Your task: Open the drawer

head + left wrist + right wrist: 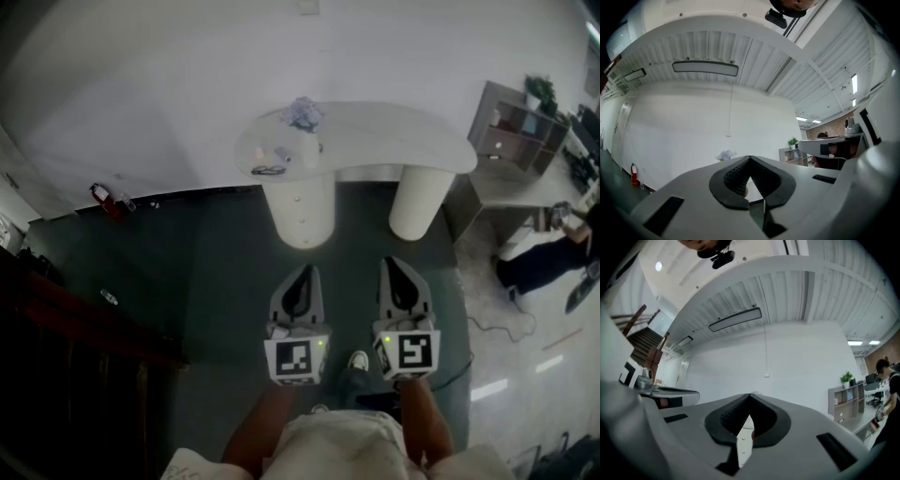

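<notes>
Approach step, nothing reached yet; white cylindrical pedestal drawer (301,208) under white curved bench (412,141), upper centre; left gripper (306,272) & right gripper (392,264) fingers closed, empty; next: advance, part fingers.

Office: shelving unit (517,129), desk (514,193), potted plant (540,92).
</notes>
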`<act>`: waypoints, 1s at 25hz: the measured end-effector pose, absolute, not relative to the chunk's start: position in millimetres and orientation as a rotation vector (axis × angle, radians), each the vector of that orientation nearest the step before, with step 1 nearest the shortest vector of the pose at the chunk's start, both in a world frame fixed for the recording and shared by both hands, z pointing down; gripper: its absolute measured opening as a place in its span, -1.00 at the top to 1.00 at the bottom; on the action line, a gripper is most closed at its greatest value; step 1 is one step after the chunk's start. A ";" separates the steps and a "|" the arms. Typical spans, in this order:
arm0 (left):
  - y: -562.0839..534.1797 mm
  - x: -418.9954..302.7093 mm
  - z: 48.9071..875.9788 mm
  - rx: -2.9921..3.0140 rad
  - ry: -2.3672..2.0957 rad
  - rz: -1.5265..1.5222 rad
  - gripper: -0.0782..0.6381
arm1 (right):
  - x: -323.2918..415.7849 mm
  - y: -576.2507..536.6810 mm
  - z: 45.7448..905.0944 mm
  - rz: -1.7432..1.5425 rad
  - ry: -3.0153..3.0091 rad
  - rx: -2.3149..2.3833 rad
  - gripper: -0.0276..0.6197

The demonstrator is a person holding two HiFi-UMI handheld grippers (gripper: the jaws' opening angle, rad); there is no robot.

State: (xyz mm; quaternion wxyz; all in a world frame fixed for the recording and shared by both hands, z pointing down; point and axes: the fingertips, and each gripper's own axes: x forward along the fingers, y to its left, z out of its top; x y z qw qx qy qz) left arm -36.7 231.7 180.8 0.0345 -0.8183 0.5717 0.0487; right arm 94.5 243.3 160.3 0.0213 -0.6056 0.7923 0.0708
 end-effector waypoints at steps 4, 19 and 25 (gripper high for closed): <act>190.1 -17.8 180.0 -2.503 1.765 0.148 0.78 | 115.7 200.3 157.2 0.220 2.460 -1.858 0.90; 71.6 49.2 174.8 -2.428 1.815 0.095 0.78 | 178.3 80.7 152.8 0.233 2.506 -1.798 0.90; 40.3 61.6 171.0 -2.396 1.832 0.093 0.78 | 190.9 47.5 149.4 0.237 2.503 -1.757 0.90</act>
